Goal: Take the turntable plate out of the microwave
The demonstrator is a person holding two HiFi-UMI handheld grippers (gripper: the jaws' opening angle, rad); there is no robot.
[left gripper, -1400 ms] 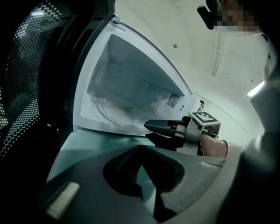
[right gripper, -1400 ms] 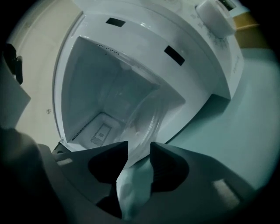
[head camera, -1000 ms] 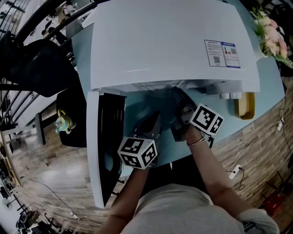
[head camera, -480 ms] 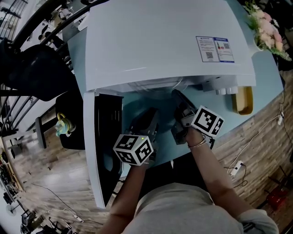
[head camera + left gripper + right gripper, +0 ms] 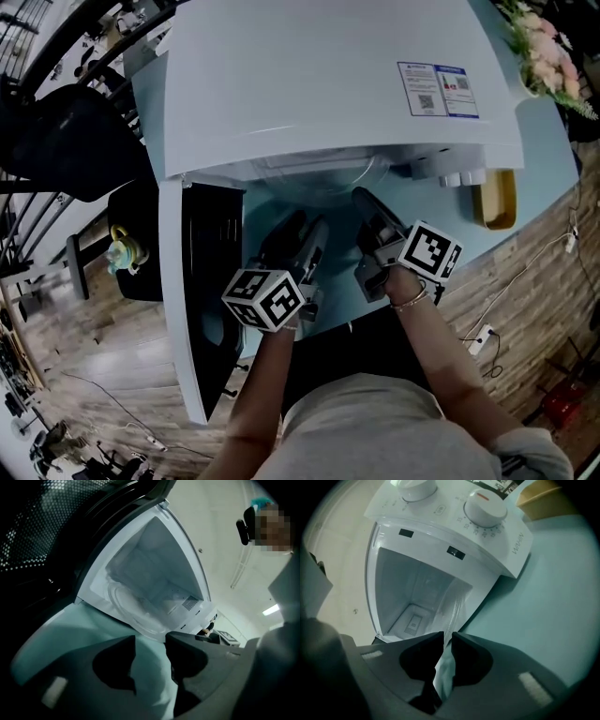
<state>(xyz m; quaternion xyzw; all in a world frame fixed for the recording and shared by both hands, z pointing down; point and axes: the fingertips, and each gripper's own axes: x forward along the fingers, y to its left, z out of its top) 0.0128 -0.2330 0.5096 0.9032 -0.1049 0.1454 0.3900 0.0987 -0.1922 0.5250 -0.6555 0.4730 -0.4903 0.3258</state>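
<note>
The clear glass turntable plate sticks partly out of the white microwave, its round edge showing below the top's front lip. My right gripper is shut on the plate's rim; in the right gripper view the thin glass plate runs edge-on into the nearly closed jaws of the right gripper. My left gripper hovers open just in front of the cavity, to the left of the right one. In the left gripper view, the plate lies at the cavity mouth beyond the left gripper.
The microwave door hangs open to the left, close beside the left gripper. Two control knobs sit right of the cavity. A yellow tray and flowers stand on the teal table at the right.
More of the glass plate shows outside the cavity than before. The left gripper has moved forward toward the microwave opening. The right gripper keeps its hold.
</note>
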